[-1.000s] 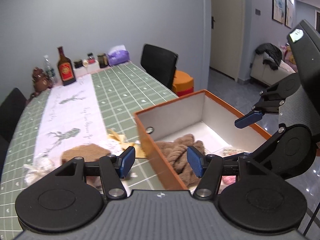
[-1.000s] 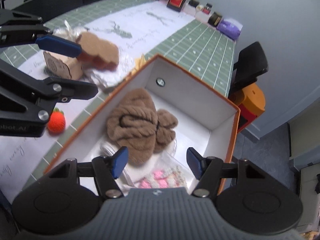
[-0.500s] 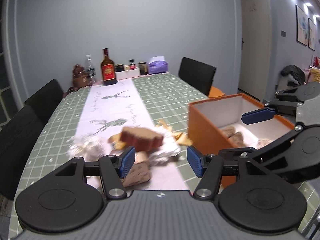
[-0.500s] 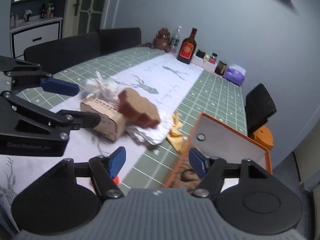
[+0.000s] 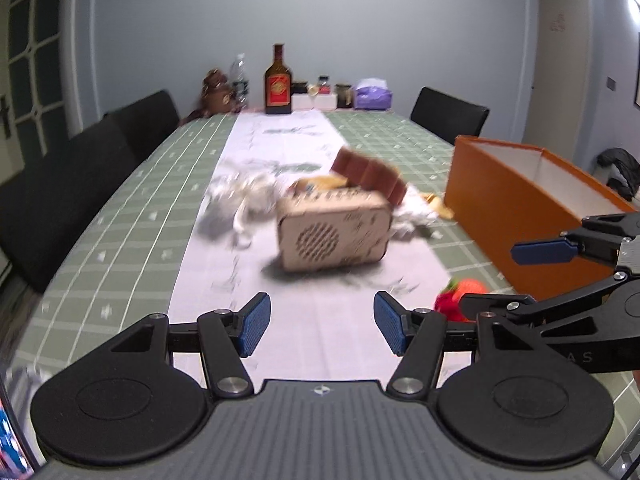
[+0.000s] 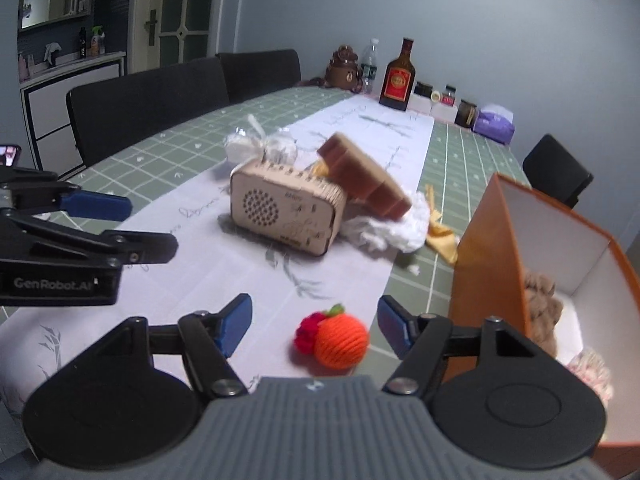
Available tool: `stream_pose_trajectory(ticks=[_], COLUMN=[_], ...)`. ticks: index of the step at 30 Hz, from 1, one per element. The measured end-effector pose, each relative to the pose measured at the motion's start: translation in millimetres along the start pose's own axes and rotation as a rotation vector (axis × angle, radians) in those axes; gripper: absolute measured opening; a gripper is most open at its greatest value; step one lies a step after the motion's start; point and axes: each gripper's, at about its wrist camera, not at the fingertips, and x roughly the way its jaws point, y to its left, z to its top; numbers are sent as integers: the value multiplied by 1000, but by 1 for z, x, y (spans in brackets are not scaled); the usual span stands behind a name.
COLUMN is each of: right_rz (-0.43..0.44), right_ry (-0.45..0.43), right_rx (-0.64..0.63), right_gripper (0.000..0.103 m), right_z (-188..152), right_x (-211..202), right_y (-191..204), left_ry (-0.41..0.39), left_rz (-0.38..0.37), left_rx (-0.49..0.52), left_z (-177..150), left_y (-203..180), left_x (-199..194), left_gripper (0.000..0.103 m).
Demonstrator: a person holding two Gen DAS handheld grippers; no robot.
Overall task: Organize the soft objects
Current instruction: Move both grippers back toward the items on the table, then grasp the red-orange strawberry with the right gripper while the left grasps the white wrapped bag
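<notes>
Progress, read left to right in the right wrist view.

Left gripper (image 6: pixel 124 226): seen at the left edge, jaws apart, nothing between them.

Far left of the pile, a white tied bundle (image 6: pixel 260 146) is noted on the table runner (image 6: pixel 192 264), not yet put away. Just right of it a wooden perforated box (image 6: pixel 286 210) stands; it looks hard, and is judged not to belong with the soft things. A brown scalloped piece (image 6: pixel 364 178) leans tilted on the box's far side; whether it is soft cannot be told. A crumpled white cloth (image 6: pixel 394 230) and a yellow scrap (image 6: pixel 442 236) lie right of it, still out.

Near centre, an orange yarn ball (image 6: pixel 340 342) with a red tuft lies on the runner, between the parted jaws of the right gripper (image 6: pixel 316 330) but not pressed by them.

At right, the orange box (image 6: pixel 488 248) already holds brown knitwear (image 6: pixel 542 300) and something pinkish (image 6: pixel 590 372), partly hidden.

Judged: partly done; ball, bundle and cloth remain.
</notes>
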Motion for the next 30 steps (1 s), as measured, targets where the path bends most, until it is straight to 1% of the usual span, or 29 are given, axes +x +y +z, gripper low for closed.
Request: stream_pose_trajectory(ticks=[4,6,9,12,17,21,23,25,30], right_rz=[-20,-29,-49,-48,-59,-52,-51,-55,-53], right_ry=[38,57,82,104,129,142,144,146,147], right_rx=[10,23,32,43,48,46,39,28,19], right_gripper=[67,67,67,67,67,61,60,56,55], right_z=[-9,-10,-11,-9,-8,-8,-7,-6,-7], right_x=[15,24,37,49,62,68,70,71,72], right_y=[5,3,-1,-5,-9,-9,-9,-7,-9], left_ry=[26,34,42,58,76,90,93,95,104], left_rz=[12,3,0,12,9,8,6,5,10], left_rx=[-6,-11,-14,-18,-14,-13,-13,-16,-27], left_z=[-11,-13,-11,-9,-8,-7,-7,-7,-7], left_y=[6,9,14,18,20,21,22,22,24], left_x=[5,8,14,22,31,37,38,40,42], left_gripper=[70,70,70,70,70,70,70,70,70])
